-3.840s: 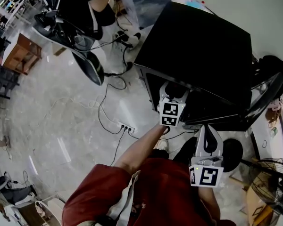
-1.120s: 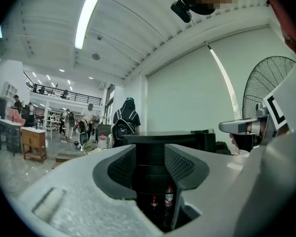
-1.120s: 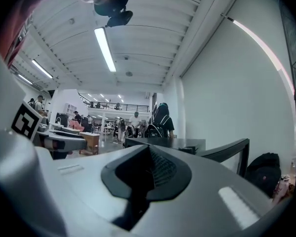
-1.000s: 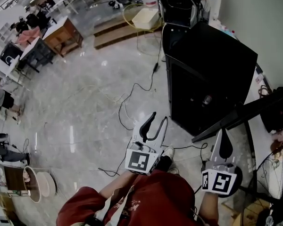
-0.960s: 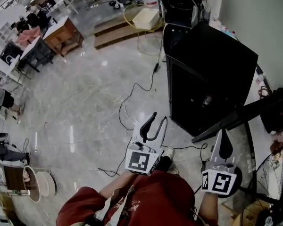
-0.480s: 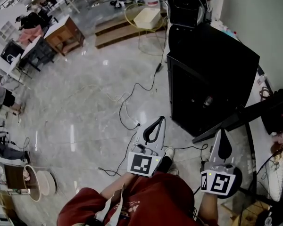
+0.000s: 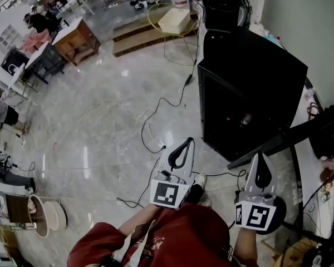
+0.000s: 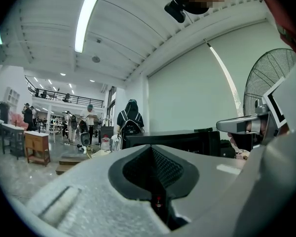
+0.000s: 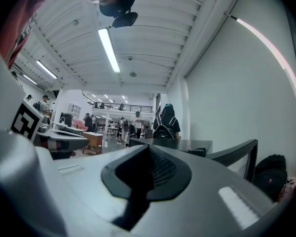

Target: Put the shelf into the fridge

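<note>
The black fridge [image 7: 250, 77] stands on the floor ahead and to the right, and its door [image 7: 273, 143] is swung open toward me. Its inside is dark, so I cannot make out a shelf there. My left gripper [image 7: 188, 141] hangs over the floor just left of the fridge's front, shut and holding nothing. My right gripper [image 7: 261, 157] is just below the open door's edge, also shut and holding nothing. In the left gripper view the shut jaws [image 8: 151, 150] point level at the fridge [image 8: 167, 139]. The right gripper view shows the shut jaws [image 9: 148, 151] and the door [image 9: 234, 154].
Cables and a power strip [image 7: 156, 146] lie on the grey floor in front of the fridge. A standing fan [image 7: 325, 204] and a black bag [image 7: 328, 129] are at the right. Wooden tables [image 7: 72, 38], a low platform [image 7: 139, 38] and people are farther back.
A second ago the left gripper's jaws stood open; they are shut now. Earlier both grippers were at the fridge's open front; they are now drawn back from it.
</note>
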### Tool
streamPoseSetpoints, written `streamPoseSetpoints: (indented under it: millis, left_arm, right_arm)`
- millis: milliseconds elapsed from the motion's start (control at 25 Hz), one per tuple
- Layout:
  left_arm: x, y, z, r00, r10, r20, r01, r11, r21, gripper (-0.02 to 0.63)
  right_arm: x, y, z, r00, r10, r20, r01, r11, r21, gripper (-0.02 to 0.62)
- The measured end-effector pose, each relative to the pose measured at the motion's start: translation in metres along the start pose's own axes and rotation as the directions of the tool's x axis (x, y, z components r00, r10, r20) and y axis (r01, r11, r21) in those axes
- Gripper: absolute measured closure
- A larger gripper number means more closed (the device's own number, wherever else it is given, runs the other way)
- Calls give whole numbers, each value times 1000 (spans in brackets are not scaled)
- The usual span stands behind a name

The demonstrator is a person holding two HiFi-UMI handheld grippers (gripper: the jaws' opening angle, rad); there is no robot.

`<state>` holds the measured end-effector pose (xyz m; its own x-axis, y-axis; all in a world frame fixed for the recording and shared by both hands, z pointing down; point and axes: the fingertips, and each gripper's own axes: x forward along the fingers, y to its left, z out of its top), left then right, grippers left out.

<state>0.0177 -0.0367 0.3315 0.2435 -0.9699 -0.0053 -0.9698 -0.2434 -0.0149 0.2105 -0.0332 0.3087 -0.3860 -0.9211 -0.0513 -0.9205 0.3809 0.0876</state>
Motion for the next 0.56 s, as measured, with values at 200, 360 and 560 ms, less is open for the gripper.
streamPoseSetpoints:
  millis: [200, 360, 560]
  left_arm:
    - [1, 3, -1, 1000, 9, -7, -9, 1000, -3, 603]
    - [2, 3, -2, 1000, 11, -2, -11, 1000, -2, 602]
    - [0, 5, -1, 1000, 14, -4, -14, 1000, 1, 603]
  right_arm:
    - [3, 2, -1, 1000, 11, 0, -11, 1000, -4, 595]
    - [4, 4, -2, 1000, 24, 1, -24, 1000, -4, 595]
    - [6, 8, -1, 999, 35, -2, -35, 999, -4, 595]
